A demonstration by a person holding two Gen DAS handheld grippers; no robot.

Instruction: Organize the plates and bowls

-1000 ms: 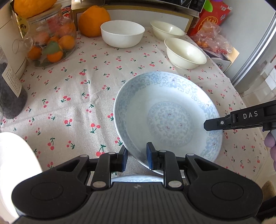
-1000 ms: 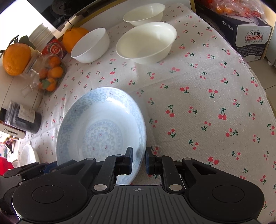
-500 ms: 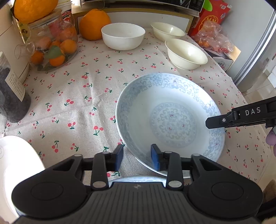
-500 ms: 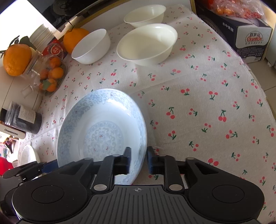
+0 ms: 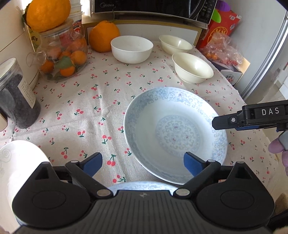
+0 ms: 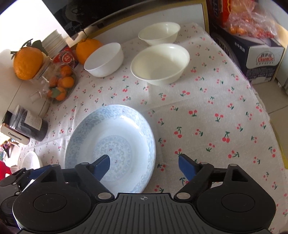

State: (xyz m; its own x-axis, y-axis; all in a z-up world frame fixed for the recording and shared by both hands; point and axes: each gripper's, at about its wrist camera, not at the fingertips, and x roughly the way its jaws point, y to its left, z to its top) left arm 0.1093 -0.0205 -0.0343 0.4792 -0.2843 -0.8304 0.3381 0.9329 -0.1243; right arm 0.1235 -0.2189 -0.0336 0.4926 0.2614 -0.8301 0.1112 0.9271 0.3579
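Observation:
A blue-patterned plate lies on the cherry-print tablecloth. My left gripper hangs over its near-left rim; the jaws are opening and the pads stand clear of the rim. My right gripper straddles the plate's right rim. Its jaws are opening too, and neither pad touches the plate. One of its fingers shows over the plate's right edge. A second blue-patterned plate peeks out under the left gripper. A white plate sits near left. Three pale bowls stand behind.
A glass jar of small oranges, a dark jar and a big orange line the left and back. A microwave, a red box and a tissue box stand back right. The table ends at right.
Both grippers went from shut on the blue plate's rim to wide open and let it go. The plate now rests on the cloth. Neither hand shifted much.

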